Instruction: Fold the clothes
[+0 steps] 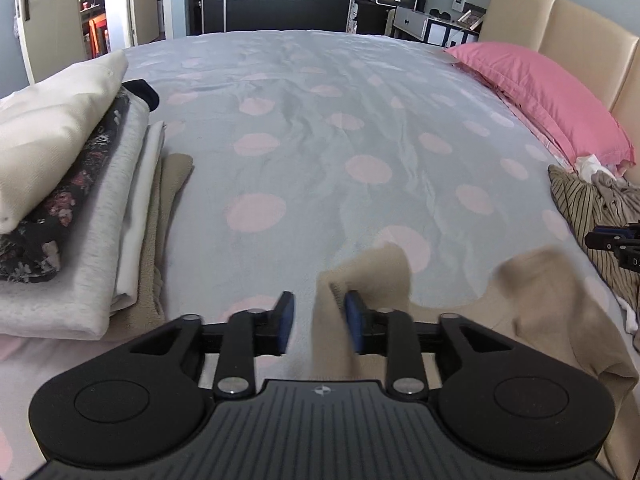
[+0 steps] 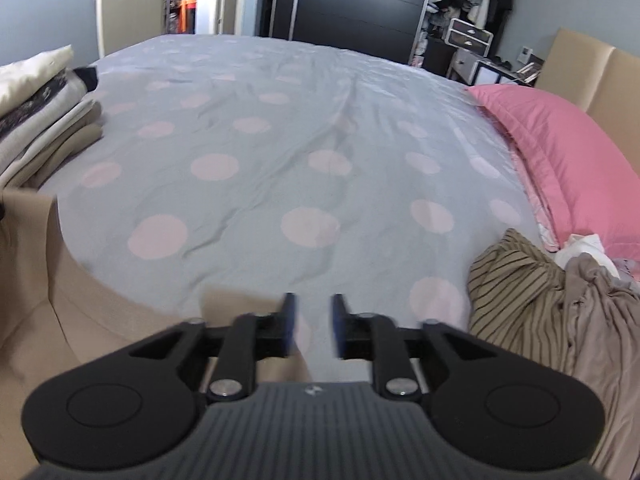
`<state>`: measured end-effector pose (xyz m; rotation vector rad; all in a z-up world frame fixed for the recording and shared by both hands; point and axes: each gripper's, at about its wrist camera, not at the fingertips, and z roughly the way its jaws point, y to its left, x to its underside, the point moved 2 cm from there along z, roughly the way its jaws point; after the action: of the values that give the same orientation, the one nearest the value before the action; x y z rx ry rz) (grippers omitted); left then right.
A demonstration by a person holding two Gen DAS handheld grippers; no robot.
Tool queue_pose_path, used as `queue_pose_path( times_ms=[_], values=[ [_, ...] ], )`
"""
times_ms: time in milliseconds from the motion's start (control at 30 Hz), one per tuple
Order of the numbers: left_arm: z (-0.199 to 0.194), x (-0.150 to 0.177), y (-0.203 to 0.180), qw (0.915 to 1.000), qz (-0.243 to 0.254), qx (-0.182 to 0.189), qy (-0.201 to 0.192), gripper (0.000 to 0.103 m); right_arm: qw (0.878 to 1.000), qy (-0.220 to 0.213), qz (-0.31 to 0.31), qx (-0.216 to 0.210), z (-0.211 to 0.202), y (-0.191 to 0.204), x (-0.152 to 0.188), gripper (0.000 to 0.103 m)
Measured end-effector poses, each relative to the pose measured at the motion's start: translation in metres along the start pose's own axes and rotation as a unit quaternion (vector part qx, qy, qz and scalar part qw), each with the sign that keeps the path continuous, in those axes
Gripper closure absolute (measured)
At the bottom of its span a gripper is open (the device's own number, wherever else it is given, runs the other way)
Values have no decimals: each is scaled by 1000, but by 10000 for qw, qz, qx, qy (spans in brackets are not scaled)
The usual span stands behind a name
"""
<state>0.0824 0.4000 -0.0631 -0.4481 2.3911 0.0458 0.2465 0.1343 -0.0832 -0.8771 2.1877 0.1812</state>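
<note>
A beige garment lies spread on the near part of the bed, and its edge also shows in the right wrist view. My left gripper stands open low over it. A raised fold of the beige cloth sits between the jaws against the right pad, with a gap to the left pad. My right gripper is open too, with the garment's edge under its left finger and only bedsheet showing in the gap. Part of the right gripper appears at the right edge of the left wrist view.
A stack of folded clothes sits on the left side of the polka-dot bed. An unfolded pile with a striped garment lies at the right by a pink pillow. A beige headboard stands behind it.
</note>
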Motion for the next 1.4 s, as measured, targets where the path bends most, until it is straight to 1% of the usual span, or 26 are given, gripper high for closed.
queue_pose_path(
  times_ms=[100, 200, 333, 467, 633, 733, 800, 900, 1000, 1067, 1133, 1233, 1267, 1300, 1333, 1400],
  values=[
    [-16, 0, 3, 10000, -38, -40, -49, 75, 9999, -10, 157, 40, -14, -8, -1, 74],
    [-36, 5, 7, 9999, -123, -62, -22, 75, 9998, -10, 182, 94, -34, -15, 6, 74],
    [-61, 24, 11, 9995, -220, -184, 163, 74, 9992, 139, 363, 36, -61, -25, 27, 74],
    [-81, 54, 8, 9986, -147, -282, 421, 74, 9982, 329, 499, 20, -84, -30, 63, 74],
    [-95, 98, 0, 9963, -74, -357, 775, 72, 9953, 781, 569, 9, -100, -40, 114, 74],
    [-96, 123, -4, 9938, 1, -475, 1007, 72, 9913, 1181, 575, -65, -103, -48, 140, 74],
    [-98, 135, -5, 9929, 47, -540, 1059, 72, 9887, 1368, 600, -90, -105, -54, 157, 74],
    [-97, 147, -8, 9919, 13, -611, 1117, 71, 9823, 1713, 713, -246, -103, -60, 179, 74],
    [-93, 158, -11, 9907, -65, -577, 1231, 71, 9761, 1963, 828, -436, -101, -62, 195, 74],
    [-89, 164, -14, 9898, -75, -563, 1306, 71, 9732, 2064, 896, -485, -98, -62, 202, 74],
    [-87, 166, -18, 9895, -47, -555, 1337, 71, 9699, 2157, 999, -528, -94, -63, 209, 74],
    [-86, 168, -23, 9893, -25, -547, 1355, 71, 9619, 2419, 1088, -664, -84, -60, 218, 74],
    [-86, 168, -24, 9894, -17, -543, 1348, 71, 9595, 2503, 1091, -698, -81, -58, 220, 76],
    [-86, 168, -24, 9896, -10, -539, 1336, 71, 9608, 2512, 979, -650, -80, -55, 221, 91],
    [-87, 168, -25, 9898, -2, -538, 1322, 71, 9620, 2481, 943, -644, -82, -54, 218, 100],
    [-88, 168, -24, 9902, 13, -540, 1291, 71, 9643, 2419, 871, -631, -87, -54, 214, 101]
  ],
)
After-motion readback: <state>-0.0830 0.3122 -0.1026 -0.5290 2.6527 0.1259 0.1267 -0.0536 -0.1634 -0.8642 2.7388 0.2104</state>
